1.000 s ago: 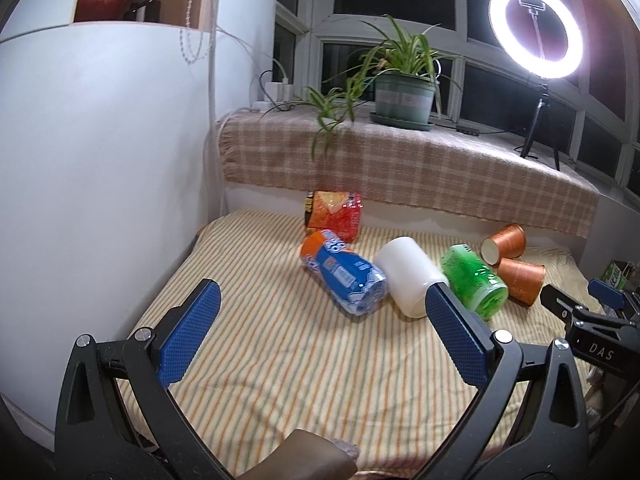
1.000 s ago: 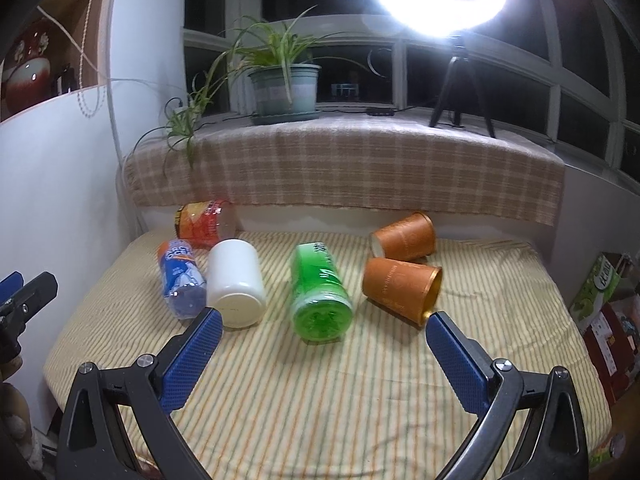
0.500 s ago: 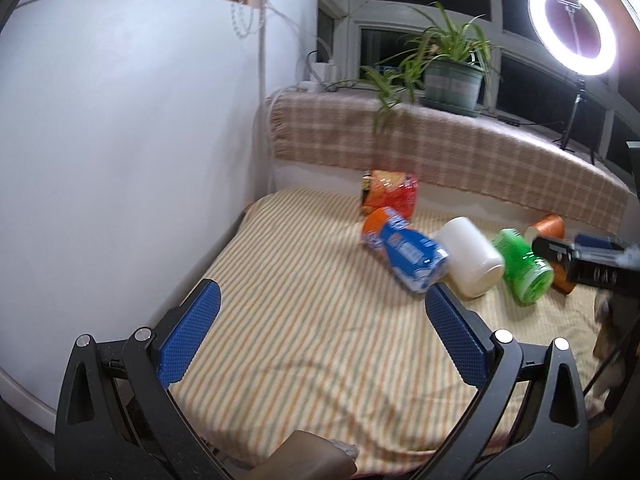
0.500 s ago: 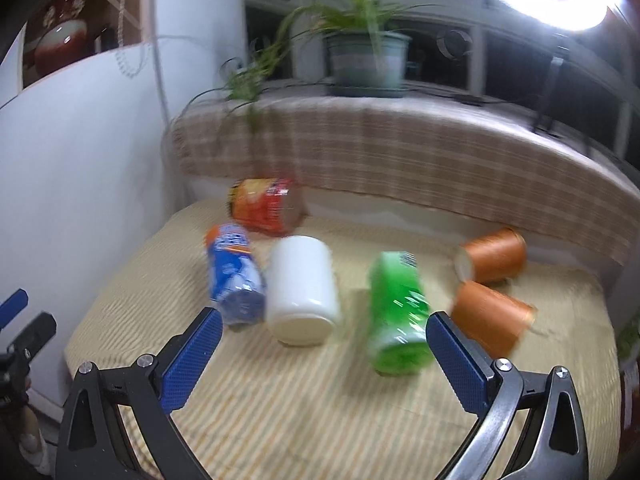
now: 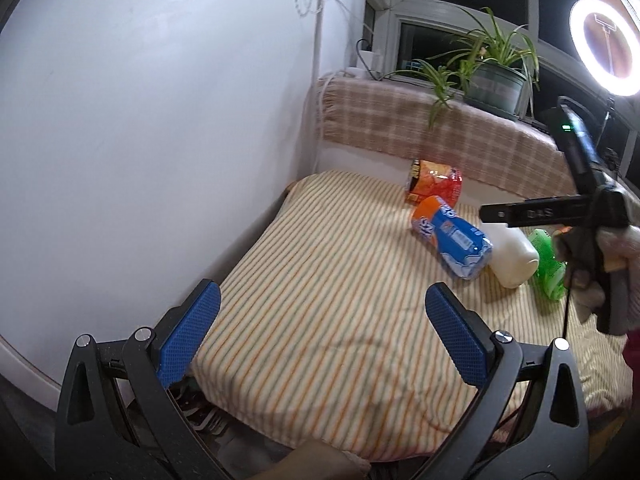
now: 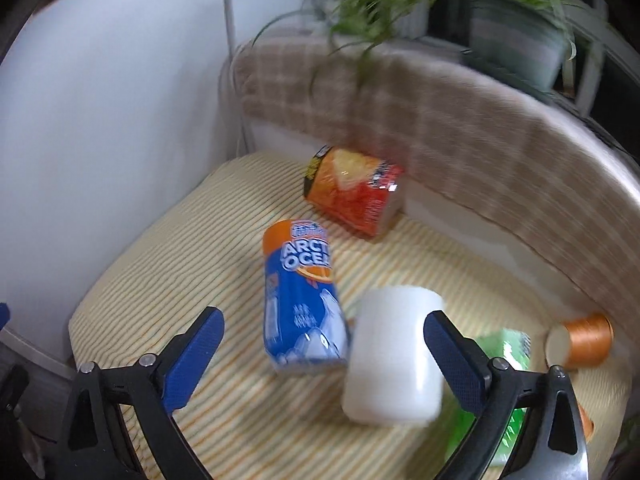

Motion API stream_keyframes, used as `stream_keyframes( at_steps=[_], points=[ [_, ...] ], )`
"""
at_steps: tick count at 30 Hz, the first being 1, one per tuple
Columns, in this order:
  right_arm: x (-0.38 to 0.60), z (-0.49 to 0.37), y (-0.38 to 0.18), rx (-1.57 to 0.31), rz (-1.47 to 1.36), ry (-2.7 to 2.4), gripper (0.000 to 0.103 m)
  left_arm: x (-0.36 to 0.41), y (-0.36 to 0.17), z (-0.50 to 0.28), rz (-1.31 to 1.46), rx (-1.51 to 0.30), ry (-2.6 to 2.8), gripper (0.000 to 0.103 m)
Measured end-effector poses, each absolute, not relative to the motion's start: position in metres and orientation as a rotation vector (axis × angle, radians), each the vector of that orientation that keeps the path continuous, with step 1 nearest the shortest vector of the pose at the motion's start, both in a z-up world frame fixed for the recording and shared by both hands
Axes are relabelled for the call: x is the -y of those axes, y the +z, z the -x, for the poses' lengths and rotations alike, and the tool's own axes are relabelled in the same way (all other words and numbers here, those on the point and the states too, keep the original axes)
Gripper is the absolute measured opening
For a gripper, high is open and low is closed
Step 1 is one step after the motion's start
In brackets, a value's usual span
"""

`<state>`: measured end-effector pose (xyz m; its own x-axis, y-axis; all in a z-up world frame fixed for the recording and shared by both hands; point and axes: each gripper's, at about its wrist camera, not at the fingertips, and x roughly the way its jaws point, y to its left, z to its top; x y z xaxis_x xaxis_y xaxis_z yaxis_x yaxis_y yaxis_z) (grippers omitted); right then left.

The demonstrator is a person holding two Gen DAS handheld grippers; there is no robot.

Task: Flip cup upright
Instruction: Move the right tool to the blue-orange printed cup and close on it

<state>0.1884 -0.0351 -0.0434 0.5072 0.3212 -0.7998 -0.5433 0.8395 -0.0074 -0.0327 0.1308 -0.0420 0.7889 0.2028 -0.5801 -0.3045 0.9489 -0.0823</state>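
Observation:
Several cups lie on their sides on a striped cloth [image 5: 328,320]. In the right wrist view a blue and orange cup [image 6: 300,300] lies ahead, a white cup [image 6: 394,356] right of it, a green cup [image 6: 504,348] beyond, an orange cup [image 6: 584,340] at far right, and a red-orange cup [image 6: 352,196] at the back. My right gripper [image 6: 320,356] is open and empty, just in front of the blue and white cups. My left gripper [image 5: 316,332] is open and empty over the cloth's near left part. The blue cup [image 5: 452,240] and white cup [image 5: 512,256] lie far ahead to its right.
A white wall [image 5: 140,140] borders the cloth on the left. A checked cloth ledge [image 5: 420,132] with a potted plant [image 5: 492,76] runs along the back. A ring light [image 5: 604,44] stands at the right. My right gripper's body [image 5: 580,216] crosses the left wrist view.
Both grippers have swung left. The right gripper has moved closer to the blue and white cups. The right gripper's body now shows larger in the left wrist view. Both stay open.

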Motion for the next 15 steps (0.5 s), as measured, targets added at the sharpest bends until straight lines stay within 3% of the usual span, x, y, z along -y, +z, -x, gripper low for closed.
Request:
stream_keyframes(
  at_steps=[15],
  points=[
    [-0.018,-0.220,-0.087,-1.032,0.444,0.530,0.091,-0.153,-0.047,0.041,0.202,-0.614,0.314,0.103]
  ],
)
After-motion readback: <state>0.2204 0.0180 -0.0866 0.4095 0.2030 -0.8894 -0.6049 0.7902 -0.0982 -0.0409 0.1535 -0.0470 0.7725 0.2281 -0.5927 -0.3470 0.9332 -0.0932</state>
